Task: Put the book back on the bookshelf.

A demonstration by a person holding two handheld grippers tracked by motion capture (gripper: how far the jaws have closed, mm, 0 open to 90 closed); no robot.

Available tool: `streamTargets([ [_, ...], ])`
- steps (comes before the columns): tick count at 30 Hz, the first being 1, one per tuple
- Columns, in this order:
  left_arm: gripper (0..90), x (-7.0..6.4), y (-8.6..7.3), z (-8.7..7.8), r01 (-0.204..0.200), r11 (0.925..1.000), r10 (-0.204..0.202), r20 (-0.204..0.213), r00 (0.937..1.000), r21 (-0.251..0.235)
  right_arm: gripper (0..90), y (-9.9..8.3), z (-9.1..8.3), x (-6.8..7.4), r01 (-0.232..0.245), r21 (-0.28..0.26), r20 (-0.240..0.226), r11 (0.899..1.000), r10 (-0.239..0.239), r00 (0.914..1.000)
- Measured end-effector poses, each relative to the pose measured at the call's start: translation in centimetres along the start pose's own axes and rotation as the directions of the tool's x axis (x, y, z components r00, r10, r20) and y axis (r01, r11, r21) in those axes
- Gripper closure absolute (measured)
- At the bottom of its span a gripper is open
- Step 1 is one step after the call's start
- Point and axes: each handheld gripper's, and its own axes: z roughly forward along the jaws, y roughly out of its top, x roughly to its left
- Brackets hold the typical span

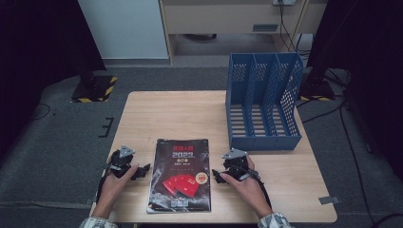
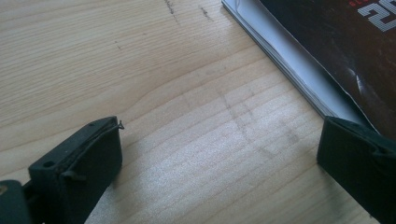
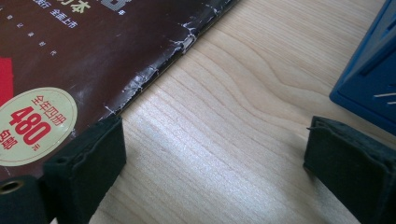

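Magazine [image 1: 180, 175] lay flat near the front edge of the wooden table [image 1: 166, 114], dark cover up, between the person's two hands. The left gripper [image 1: 140, 171] sat just beside its left edge, the right gripper [image 1: 217, 176] just beside its right edge, both low over the wood and pointing inward at it. Both tongs stood wide open and held nothing. From the left gripper view one jaw hung over bare wood while the other reached the loose page edges; from the right gripper view one jaw stood at the cracked spine edge, though I could not tell whether it touched the cover. That flanking looked to me like readiness to take the magazine from either side. A blue file rack [image 1: 263, 102] with three upright slots stood empty at the far right of the table, well apart from the magazine and, I judged, its likely home. The tabletop was pale, grained and faintly scuffed. Grey carpet [image 1: 57, 142] surrounded it, with cables, dark stands and a hazard-striped base [image 1: 95, 89] beyond.
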Motion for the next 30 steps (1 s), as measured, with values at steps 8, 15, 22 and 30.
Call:
streamTargets([
  [8,8.1,0.1,0.3,-0.3,0.043,0.9986,-0.042,0.027,0.9988,-0.031,8.5,0.2,0.0,0.0,0.001,0.008,-0.002,1.0,-0.001,1.0],
  [15,12.4,-1.1,1.2,-0.5,0.031,0.9987,-0.028,0.073,0.997,-0.04,19.7,0.9,-0.8,0.7,0.018,-0.034,-0.042,0.999,-0.02,0.9989],
  [22,25.9,-3.0,2.2,-0.4,0.026,0.9989,-0.022,0.095,0.9952,-0.038,33.7,1.3,-0.7,2.1,0.043,-0.042,-0.111,0.998,-0.048,0.9927],
  [30,36.3,-3.9,2.7,0.3,0.028,0.9993,-0.025,0.104,0.9943,-0.025,28.5,1.3,-0.3,3.5,0.065,-0.042,-0.165,0.997,-0.071,0.9838],
])
